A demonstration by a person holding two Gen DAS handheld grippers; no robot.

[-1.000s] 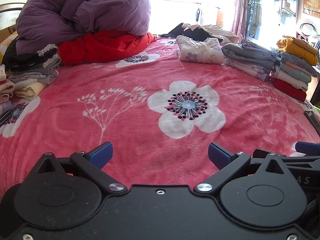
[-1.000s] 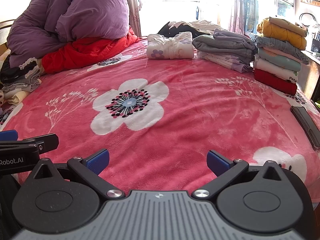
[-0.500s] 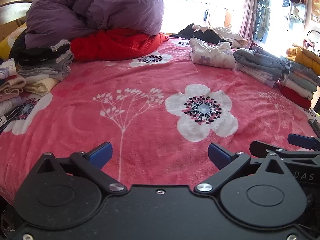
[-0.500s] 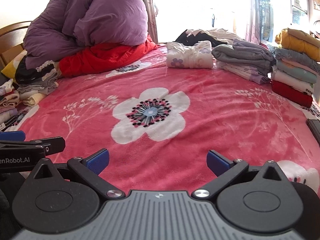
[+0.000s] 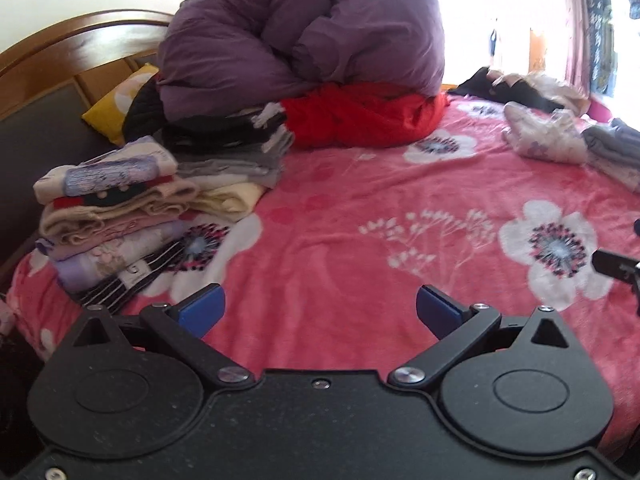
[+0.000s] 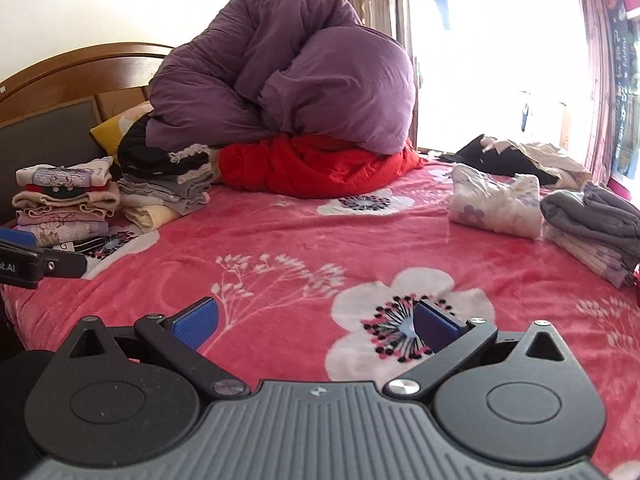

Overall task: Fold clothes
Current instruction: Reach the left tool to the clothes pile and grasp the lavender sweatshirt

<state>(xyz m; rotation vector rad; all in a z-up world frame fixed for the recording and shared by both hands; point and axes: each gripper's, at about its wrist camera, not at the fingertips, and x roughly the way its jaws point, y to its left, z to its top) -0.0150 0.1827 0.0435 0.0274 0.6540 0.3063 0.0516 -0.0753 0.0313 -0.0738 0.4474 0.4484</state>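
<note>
While both tongs [image 5: 318, 308] [image 6: 316, 322] gape, only right view shows grey folded pile [image 6: 592, 216] clearly.

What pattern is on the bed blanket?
Pink-red blanket with white flowers and white branch sprigs; clearest in the right wrist view.

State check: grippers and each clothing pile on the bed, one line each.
left gripper: jaws open, empty
right gripper: jaws open, empty
left stack: folded, piled
grey stack: folded
floral garment: loosely folded
purple duvet: bundled on red quilt
window-side clothes: unfolded heap
</note>
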